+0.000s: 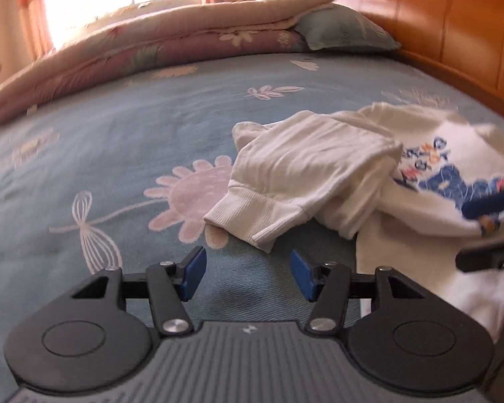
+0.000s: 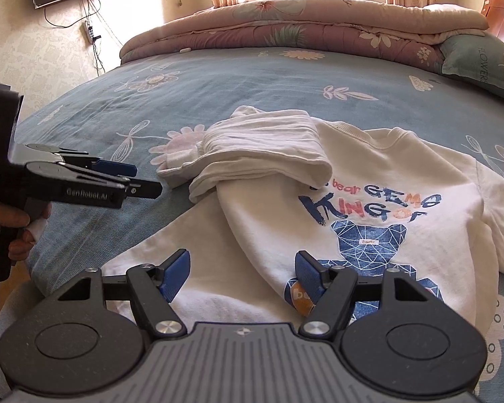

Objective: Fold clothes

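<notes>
The left gripper [image 1: 248, 273] is released, its 2 blue pads wide apart with only bedspread [image 1: 100, 154] between them. The cuff [image 1: 252, 215] of the sweatshirt's folded sleeve [image 1: 312, 168] lies just ahead of its fingertips, not touching. The right gripper [image 2: 240, 277] is also released, jaws spread over the sweatshirt [image 2: 369, 208], empty; its right pad sits over the blue bear print [image 2: 366, 238], its left pad over plain white cloth near the hem. The sweatshirt lies face up on the bedspread, 1 sleeve folded across the chest toward the collar [image 2: 379, 137]. Beyond the sweatshirt, a folded quilt [image 2: 285, 30] and a pillow [image 2: 480, 63]. A hand [image 2: 13, 221] holds the left gripper beside the sweatshirt
</notes>
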Demonstrator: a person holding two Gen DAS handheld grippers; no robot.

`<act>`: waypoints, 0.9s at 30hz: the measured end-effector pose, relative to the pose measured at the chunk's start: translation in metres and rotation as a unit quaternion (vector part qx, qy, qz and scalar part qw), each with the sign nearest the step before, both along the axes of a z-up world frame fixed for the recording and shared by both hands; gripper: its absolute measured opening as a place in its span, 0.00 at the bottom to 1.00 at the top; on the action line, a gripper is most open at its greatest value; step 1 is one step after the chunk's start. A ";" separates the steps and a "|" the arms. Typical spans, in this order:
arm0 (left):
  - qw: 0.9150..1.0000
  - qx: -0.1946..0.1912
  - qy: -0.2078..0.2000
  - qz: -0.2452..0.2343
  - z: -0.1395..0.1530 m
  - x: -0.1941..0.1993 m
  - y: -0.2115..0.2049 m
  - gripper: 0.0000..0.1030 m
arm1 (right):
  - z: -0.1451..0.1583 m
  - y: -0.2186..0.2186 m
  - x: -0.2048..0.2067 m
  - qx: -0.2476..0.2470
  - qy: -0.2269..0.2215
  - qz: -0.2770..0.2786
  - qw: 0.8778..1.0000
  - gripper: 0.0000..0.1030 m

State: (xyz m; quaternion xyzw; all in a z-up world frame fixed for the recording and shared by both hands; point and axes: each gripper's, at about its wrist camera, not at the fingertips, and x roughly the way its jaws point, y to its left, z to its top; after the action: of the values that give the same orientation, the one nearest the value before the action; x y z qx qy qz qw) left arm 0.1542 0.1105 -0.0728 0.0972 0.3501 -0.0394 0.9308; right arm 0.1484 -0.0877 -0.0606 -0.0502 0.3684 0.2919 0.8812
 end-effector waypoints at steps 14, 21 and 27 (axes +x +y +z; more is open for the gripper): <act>0.961 0.239 -0.074 -0.119 -0.028 0.031 -0.061 0.42 | -0.001 -0.001 0.000 -0.002 0.003 -0.001 1.000 0.72; 0.947 0.281 -0.052 -0.148 -0.033 0.028 -0.069 0.10 | 0.001 -0.001 -0.001 -0.003 -0.002 -0.001 1.000 0.74; 0.928 0.335 -0.054 -0.151 -0.023 0.020 -0.048 0.10 | 0.009 0.002 -0.006 -0.002 -0.015 0.002 1.000 0.74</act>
State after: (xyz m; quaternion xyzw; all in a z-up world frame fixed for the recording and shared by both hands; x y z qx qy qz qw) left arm 0.1737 0.0630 -0.0955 0.4573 0.2732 -0.0549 0.8445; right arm 0.1421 -0.0859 -0.0512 -0.0571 0.3560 0.2918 0.8859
